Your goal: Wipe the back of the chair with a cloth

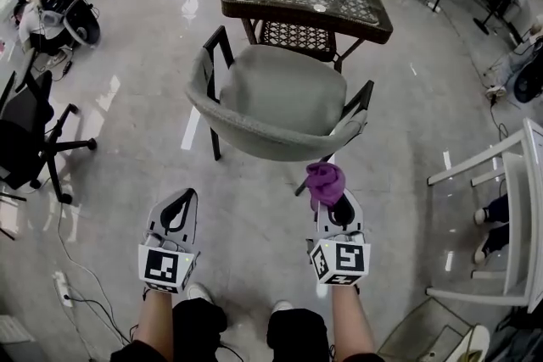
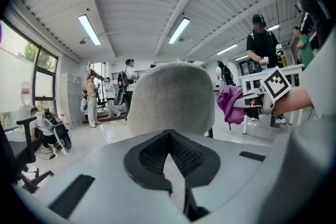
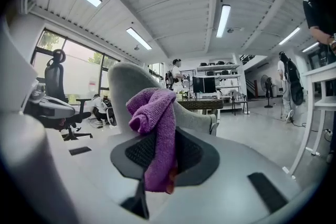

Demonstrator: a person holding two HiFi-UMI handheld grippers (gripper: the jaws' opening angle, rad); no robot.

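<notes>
Right gripper view: right claw (image 3: 160,136) pinches purple cloth (image 3: 154,110); left claw (image 2: 169,140) pressed together.

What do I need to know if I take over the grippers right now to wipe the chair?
Left gripper: jaws together, holding nothing, low in front of the chair back.
Right gripper: jaws shut on the purple cloth, which sticks up bunched above them.
The grey chair faces away from you, towards the wicker table. Its curved back is the part nearest you.
Done: the cloth is in the grip and held up by the back's right end. The left gripper view shows a small gap between them.
Left: press the cloth onto the back and wipe along the curve.
</notes>
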